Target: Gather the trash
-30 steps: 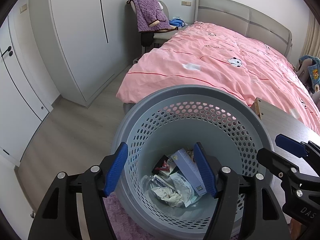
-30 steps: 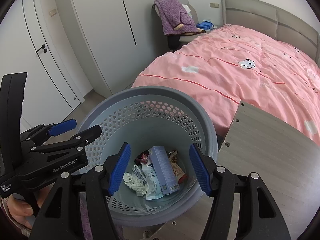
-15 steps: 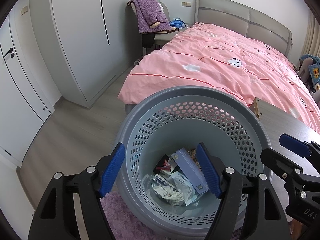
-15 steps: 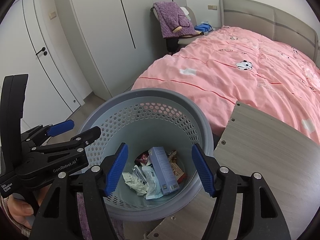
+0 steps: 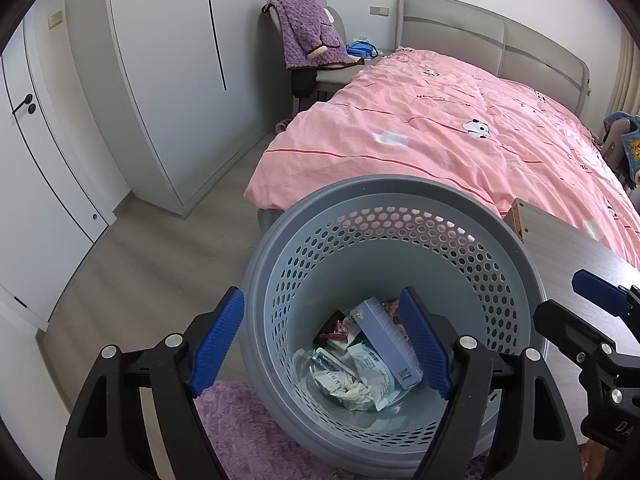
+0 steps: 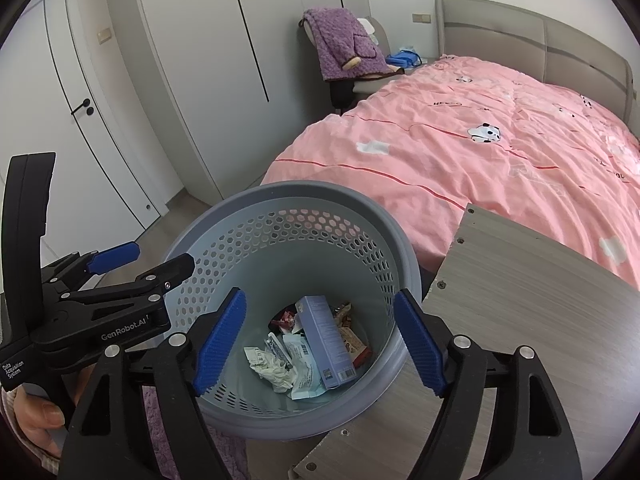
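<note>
Your left claw (image 5: 322,344) hangs over the near-left rim of the grey perforated basket (image 5: 280,240); its blue pads (image 5: 218,340) stand wide and are spreading further, one outside the basket wall and one over the inside, with neither pressing on the wall and nothing gripped. Your right claw (image 6: 320,344) hangs over the basket (image 6: 384,216) from the other side, its jaws likewise widening and empty, framing the basket's interior.

The trash lies at the bottom of the basket: a pale blue carton (image 6: 326,340) leaning on end, a crumpled white tissue (image 6: 272,372) beside it, flat white sachets (image 6: 300,364), and red and brown snack wrappers (image 6: 352,344).

The basket stands on the floor at the foot of the bed, whose pink quilt (image 5: 440,136) fills the background. A wood-grain counter (image 6: 520,288) lies just right of the basket, its edge overlapping the rim in the right view. A purple fluffy rug (image 5: 236,432) shows under the basket's near side. Your hand (image 6: 36,420) grips the left claw's handle.
</note>
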Available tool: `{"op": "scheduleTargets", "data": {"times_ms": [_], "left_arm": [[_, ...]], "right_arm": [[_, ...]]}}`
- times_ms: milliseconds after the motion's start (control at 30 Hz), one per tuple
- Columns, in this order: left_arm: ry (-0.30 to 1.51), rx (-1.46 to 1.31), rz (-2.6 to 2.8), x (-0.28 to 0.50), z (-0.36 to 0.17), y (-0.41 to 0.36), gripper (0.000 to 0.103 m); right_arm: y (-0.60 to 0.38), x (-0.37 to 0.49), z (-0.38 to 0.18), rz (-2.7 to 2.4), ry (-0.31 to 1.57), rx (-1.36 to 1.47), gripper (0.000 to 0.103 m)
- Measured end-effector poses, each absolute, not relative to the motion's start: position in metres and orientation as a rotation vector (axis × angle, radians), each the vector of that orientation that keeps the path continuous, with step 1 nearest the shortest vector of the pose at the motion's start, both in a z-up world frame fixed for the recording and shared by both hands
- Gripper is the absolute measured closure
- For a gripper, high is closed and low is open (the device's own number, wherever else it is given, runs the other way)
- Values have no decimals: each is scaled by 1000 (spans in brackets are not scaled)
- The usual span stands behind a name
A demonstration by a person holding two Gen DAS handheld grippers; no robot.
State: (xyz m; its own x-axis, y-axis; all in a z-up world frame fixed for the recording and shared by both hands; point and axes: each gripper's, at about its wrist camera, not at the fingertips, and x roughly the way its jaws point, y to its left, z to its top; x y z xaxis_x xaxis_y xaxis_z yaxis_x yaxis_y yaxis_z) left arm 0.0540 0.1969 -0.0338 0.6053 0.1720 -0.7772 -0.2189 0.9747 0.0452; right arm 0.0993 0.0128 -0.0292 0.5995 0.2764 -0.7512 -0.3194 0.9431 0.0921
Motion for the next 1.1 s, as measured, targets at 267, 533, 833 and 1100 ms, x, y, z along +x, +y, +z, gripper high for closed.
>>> {"op": "scheduleTargets", "data": {"times_ms": [267,533,833,1100], "left_arm": [[894,-55,229,53,-34,197,26],[894,-52,234,53,-34,198,25],[895,-44,240,54,-34,198,23],[899,-51,250,53,-33,199,20]], "right_arm": [[11,98,-29,343,860,-50,20],[8,99,-29,335,858,-47,18],[5,99,-29,330,855,-44,15],[4,99,-28,322,850,-35,10]]}}
